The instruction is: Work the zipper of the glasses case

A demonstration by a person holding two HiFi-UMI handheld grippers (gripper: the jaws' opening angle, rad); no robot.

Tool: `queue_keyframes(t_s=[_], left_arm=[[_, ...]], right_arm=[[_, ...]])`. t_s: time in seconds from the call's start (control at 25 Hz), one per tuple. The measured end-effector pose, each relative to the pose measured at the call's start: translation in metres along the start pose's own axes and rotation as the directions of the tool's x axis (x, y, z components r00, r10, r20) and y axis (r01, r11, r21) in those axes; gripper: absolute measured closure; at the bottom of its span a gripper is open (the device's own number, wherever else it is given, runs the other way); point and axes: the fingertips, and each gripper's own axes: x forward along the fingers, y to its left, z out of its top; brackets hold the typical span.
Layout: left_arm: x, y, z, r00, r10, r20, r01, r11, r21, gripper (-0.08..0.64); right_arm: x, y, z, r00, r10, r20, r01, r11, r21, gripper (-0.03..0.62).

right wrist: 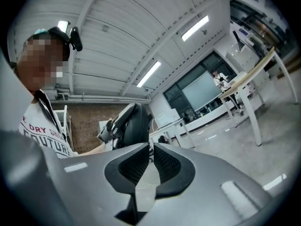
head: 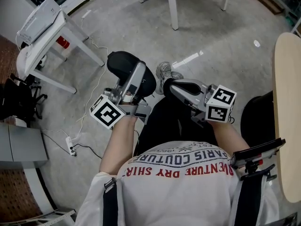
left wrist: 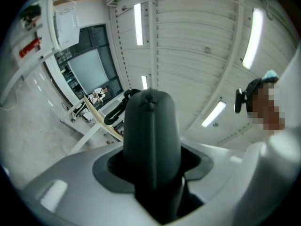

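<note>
Left gripper clamps the black glasses case, which stands upright between its jaws. Right gripper, at the case's 3 o'clock in the head view, has its jaws almost together on nothing, near the case but apart from it. Both hang above the person's lap.

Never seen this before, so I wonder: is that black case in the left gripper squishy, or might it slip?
The case shows a full rounded shape between the left gripper's jaws, so probably stiff-shelled. Its matt surface likely grips well. Held by one gripper alone, it seems light.
</note>
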Motion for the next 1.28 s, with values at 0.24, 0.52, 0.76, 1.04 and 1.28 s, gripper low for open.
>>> queue_keyframes(t_s=[0.24, 0.52, 0.76, 1.04, 1.28], left_arm=[[-0.009, 0.013, -0.062, 0.938, 0.196, -0.284, -0.092, 0.935, 0.343, 0.308], [-0.026, 0.029, -0.109, 0.84, 0.336, -0.426, -0.079, 0.852, 0.517, 0.308], [-0.031, 0.037, -0.114, 0.822, 0.363, -0.439, -0.084, 0.84, 0.537, 0.308], [-0.03, 0.036, -0.11, 0.828, 0.36, -0.431, -0.08, 0.835, 0.544, 0.308], [-0.03, 0.035, -0.107, 0.836, 0.343, -0.429, -0.077, 0.846, 0.528, 0.308]], right_arm=[[-0.01, -0.007, 0.018, 0.996, -0.093, -0.01, 0.091, 0.989, -0.12, 0.577], [-0.016, -0.025, 0.004, 0.97, -0.228, -0.085, 0.197, 0.942, -0.272, 0.601], [-0.019, -0.032, -0.001, 0.962, -0.251, -0.106, 0.215, 0.937, -0.275, 0.597], [-0.019, -0.037, -0.005, 0.957, -0.259, -0.134, 0.218, 0.94, -0.264, 0.597], [-0.017, -0.036, -0.005, 0.959, -0.248, -0.139, 0.208, 0.944, -0.255, 0.597]])
